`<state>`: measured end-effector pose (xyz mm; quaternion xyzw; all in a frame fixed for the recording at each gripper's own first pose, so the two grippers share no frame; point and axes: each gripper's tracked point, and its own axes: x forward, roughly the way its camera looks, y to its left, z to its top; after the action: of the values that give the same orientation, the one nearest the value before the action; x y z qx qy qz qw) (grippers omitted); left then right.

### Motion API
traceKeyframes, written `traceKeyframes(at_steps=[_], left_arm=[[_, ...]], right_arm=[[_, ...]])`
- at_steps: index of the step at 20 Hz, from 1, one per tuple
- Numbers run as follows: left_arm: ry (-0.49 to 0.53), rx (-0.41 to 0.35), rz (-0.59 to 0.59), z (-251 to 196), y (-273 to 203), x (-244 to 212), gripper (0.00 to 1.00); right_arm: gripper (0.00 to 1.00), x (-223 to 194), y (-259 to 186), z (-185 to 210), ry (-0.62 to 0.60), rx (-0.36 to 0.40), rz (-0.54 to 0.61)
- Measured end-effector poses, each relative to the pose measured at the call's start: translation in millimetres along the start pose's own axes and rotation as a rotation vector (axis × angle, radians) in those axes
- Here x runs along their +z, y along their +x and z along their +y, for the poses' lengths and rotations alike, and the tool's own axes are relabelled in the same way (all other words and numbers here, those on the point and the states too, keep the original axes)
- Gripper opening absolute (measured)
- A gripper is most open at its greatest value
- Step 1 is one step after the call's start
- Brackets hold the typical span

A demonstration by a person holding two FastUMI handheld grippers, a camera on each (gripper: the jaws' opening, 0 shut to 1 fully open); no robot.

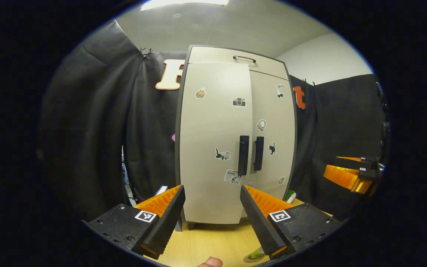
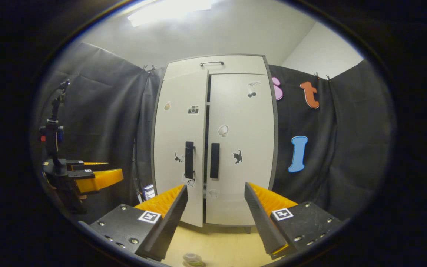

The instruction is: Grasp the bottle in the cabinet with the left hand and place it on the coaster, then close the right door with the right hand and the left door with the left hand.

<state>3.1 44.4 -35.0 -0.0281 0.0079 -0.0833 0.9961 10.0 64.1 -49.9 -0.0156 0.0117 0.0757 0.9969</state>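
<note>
On the table, at the lower edge of the right gripper view, the bottle is being seen from above, standing in front of the cabinet. Behind it, the right door is lying flush, while the left door is being left slightly ajar, its edge standing proud. Both the left gripper and the right gripper are being held open and empty, well back from the doors.

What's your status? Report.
Left gripper, right gripper open, empty. Bottle out, on table. Left door ajar, right door shut. Nothing in the way.
</note>
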Motion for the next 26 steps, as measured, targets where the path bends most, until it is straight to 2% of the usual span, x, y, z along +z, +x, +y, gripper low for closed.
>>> traceKeyframes(at_steps=[14, 21, 26], left_arm=[[-0.002, -0.017, -0.063, 0, 13, 12, 0.93], [0.024, -0.023, -0.082, 3, 29, 11, 0.95], [0.018, -0.084, -0.099, -4, 50, 7, 0.95]], right_arm=[[0.93, 4, -8, -8, 0.015, -0.067, -0.009], [0.93, 9, 0, -11, 0.02, -0.062, -0.025], [0.94, -1, 8, -13, 0.001, -0.085, -0.002]])
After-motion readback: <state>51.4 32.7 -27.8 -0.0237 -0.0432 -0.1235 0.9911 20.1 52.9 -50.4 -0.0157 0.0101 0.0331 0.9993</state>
